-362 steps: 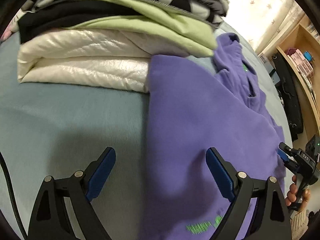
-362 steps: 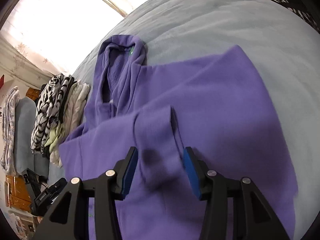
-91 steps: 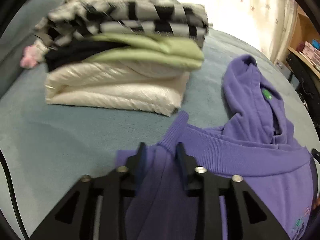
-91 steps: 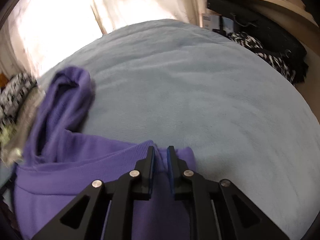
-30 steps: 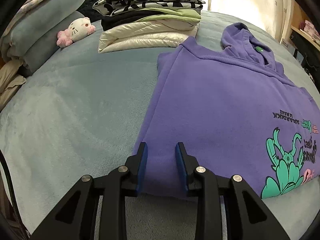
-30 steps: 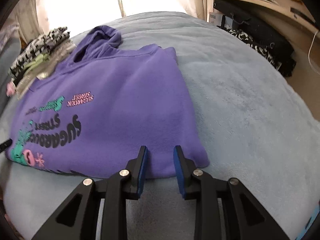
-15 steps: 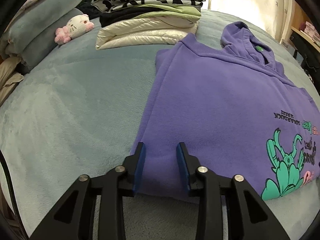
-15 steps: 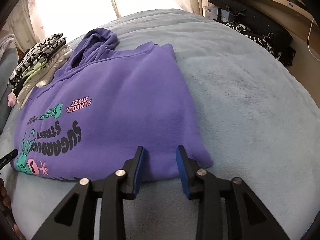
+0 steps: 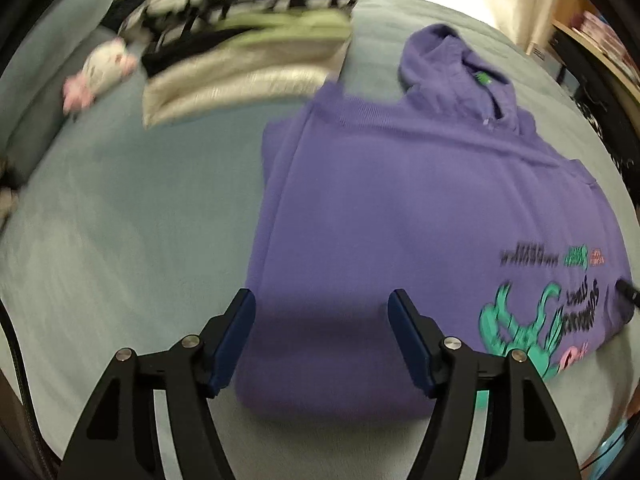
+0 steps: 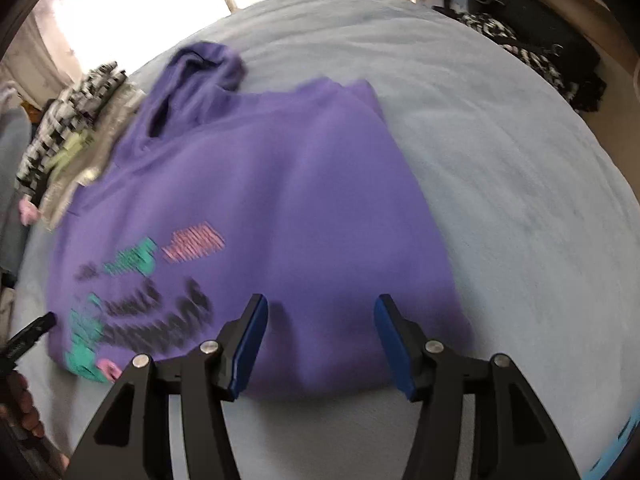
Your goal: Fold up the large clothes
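Observation:
A purple hoodie (image 9: 400, 208) lies folded on the grey-blue bed (image 9: 120, 232), printed side up, hood towards the window. My left gripper (image 9: 322, 336) hovers above its near left corner, jaws opening, nothing pressed between the blue pads. In the right wrist view the same hoodie (image 10: 280, 200) fills the middle. My right gripper (image 10: 320, 340) hangs over its near right corner, jaws opening too, clear of the cloth. Both views are blurred by motion.
A stack of folded clothes (image 9: 248, 32) sits beyond the hoodie at the left, with a small white and pink plush toy (image 9: 100, 76) beside it. Dark clothes (image 10: 532, 56) lie at the bed's far right edge. A wooden shelf (image 9: 592, 36) stands at the right.
Both grippers have let go of the hoodie's near edge, spread their jaws wide and lifted back from it. The hoodie stays flat on the bed.

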### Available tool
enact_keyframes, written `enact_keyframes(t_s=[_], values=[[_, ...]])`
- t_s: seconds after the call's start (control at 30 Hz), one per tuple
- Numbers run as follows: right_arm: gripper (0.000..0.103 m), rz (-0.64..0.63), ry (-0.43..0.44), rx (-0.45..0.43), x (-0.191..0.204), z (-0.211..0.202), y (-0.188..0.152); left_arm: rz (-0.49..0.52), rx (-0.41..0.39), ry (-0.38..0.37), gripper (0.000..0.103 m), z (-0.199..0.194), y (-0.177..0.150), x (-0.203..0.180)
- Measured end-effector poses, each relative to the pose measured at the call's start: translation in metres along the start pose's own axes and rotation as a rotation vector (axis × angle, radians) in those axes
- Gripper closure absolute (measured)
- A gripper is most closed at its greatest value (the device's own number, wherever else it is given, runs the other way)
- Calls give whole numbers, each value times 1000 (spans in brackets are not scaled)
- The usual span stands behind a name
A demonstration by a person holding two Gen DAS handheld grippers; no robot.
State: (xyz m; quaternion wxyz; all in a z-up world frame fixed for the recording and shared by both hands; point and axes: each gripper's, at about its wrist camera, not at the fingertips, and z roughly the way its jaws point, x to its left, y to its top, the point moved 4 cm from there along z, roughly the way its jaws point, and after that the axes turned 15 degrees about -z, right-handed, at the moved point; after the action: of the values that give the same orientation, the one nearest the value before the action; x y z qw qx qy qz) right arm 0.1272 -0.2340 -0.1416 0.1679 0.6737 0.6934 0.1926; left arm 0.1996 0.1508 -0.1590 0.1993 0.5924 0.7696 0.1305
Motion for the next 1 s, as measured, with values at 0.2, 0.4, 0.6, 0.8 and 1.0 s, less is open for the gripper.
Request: enact_keyframes(t_s=[0.2,0.4,0.6,0.8,1.0], values=[[47,-81,-11,-50,11,9,63,145,-82,-11,36,0,64,-48],[47,-110,36,-76,20,30,124,247,-70,-40,35,29,118,-103],[47,-123,70,-84,21,68,182,224,43,-86,35,92,167,-150],[47,-83,152,-102,20,118,236,169,36,-28,35,155,205,-174],[47,-27,159,-120,16,160,278,107,82,-8,31,200,228,-176]])
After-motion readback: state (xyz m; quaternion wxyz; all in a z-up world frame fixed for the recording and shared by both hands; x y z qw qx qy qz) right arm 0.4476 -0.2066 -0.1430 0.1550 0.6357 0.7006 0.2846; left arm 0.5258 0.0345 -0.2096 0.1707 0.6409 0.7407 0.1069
